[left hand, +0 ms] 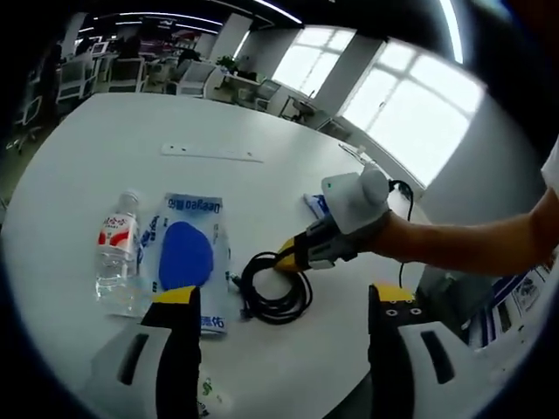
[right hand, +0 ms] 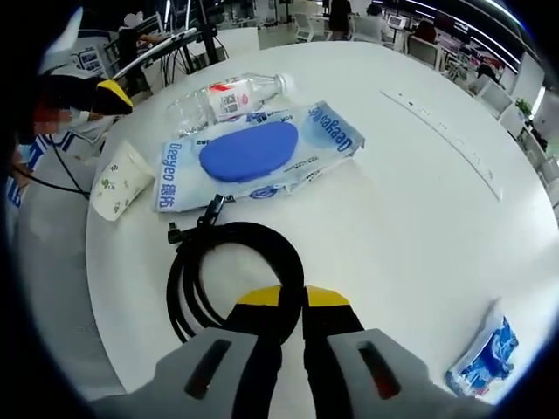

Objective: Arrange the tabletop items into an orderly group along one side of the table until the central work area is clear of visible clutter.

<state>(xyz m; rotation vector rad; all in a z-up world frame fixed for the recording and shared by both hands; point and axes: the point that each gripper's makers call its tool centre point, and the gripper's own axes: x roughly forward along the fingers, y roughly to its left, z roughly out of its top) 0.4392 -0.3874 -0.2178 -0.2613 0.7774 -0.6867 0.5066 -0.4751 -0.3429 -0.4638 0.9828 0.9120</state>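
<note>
Landmark: I take the coiled black cable (right hand: 229, 272) as my reference; it lies on the round white table (right hand: 410, 201), towards the near edge.
Right gripper (right hand: 293, 301): in the right gripper view I see its yellow-tipped jaws drawn nearly together on the near loop of the cable, with only a thin slit between them. In the left gripper view the same gripper (left hand: 288, 255) comes in from the right on a bare forearm and its tip sits on the coil (left hand: 275, 284).
Left gripper (left hand: 279, 305): my jaws stand wide apart with nothing between them, hovering above the table edge just short of the cable.
Wipes pack (right hand: 253, 153): a flat blue-and-white packet with a blue oval lid, lying just beyond the cable in the right gripper view; the cable's plug end almost touches its edge.
Water bottle (right hand: 225, 98): clear, red-and-white label, on its side beside the wipes pack, on the far side from the cable.
Paper cup (right hand: 120, 180): tipped over, near the table edge, beside the wipes pack and left of the cable in the right gripper view.
Small blue packet (right hand: 485, 353): well apart from the cable, at the table edge on the right of the right gripper view.
White strip (left hand: 211, 153): a flat strip far beyond the cable, out on the bare table.
</note>
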